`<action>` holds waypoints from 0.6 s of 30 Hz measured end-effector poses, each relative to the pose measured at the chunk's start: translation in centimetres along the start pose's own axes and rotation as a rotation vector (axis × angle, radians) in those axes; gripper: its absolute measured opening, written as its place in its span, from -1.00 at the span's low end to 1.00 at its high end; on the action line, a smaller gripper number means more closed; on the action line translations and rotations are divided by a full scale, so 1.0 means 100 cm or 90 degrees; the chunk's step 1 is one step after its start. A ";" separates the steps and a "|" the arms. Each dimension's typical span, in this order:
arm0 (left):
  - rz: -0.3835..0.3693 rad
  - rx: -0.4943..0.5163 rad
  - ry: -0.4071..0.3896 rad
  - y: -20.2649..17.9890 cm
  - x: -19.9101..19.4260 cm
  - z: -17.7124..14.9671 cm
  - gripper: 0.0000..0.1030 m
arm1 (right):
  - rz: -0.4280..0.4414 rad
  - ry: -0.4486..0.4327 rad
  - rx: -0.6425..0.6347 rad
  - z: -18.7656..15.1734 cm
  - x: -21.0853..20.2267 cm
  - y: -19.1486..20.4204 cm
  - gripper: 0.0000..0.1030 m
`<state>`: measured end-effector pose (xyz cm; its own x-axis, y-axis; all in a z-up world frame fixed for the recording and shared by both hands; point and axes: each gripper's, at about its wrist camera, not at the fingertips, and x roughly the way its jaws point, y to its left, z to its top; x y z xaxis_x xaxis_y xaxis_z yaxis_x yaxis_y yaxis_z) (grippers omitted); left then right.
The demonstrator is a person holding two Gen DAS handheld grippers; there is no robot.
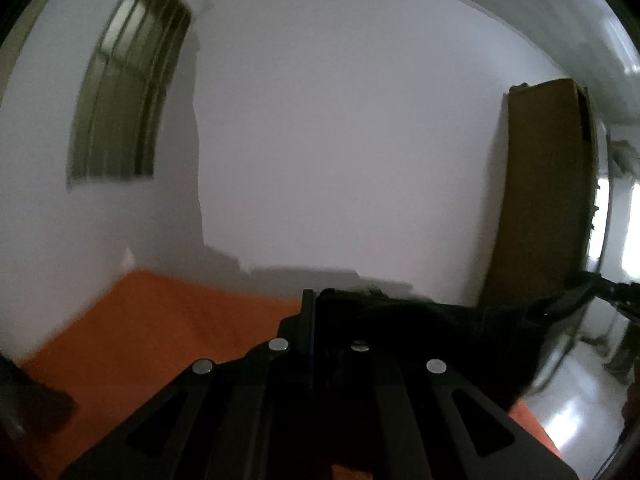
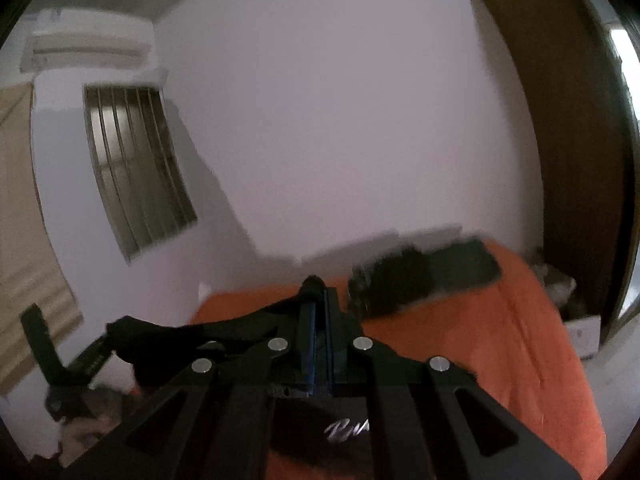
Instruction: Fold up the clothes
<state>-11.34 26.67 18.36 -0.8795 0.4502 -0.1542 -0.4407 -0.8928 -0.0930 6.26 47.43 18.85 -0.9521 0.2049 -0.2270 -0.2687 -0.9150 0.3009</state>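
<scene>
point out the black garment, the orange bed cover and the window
black garment (image 1: 448,320), left wrist view, on the stretched cloth right of the fingers
orange bed cover (image 2: 500,340), right wrist view, on a bare stretch at right
window (image 2: 136,168), right wrist view, on its barred middle

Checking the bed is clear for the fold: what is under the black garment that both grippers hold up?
The orange bedsheet lies under the black garment. Darker folded clothes rest near the wall. The grippers' bodies hide the bed directly below.

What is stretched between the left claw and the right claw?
A black garment, pinched by the right claw and the left claw, spans between them above the orange bed; the right wrist view shows it.
</scene>
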 end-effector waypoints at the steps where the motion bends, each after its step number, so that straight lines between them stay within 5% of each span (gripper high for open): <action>1: 0.011 0.013 -0.013 -0.003 -0.006 0.022 -0.94 | -0.004 -0.023 -0.005 0.012 -0.004 0.008 -0.94; 5: 0.031 0.053 -0.077 -0.025 -0.047 0.101 -0.94 | -0.032 -0.133 -0.040 0.057 -0.035 0.043 -0.94; 9: 0.046 0.071 -0.120 -0.046 -0.093 0.147 -0.94 | -0.077 -0.263 -0.081 0.088 -0.081 0.076 -0.94; 18: 0.093 0.010 -0.123 -0.050 -0.151 0.170 -0.94 | -0.068 -0.316 -0.078 0.090 -0.122 0.094 -0.94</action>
<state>1.07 24.16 37.89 -0.9517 0.3059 0.0270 -0.3071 -0.9492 -0.0685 14.05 39.46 32.81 -0.8829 0.4126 0.2241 -0.3777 -0.9077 0.1829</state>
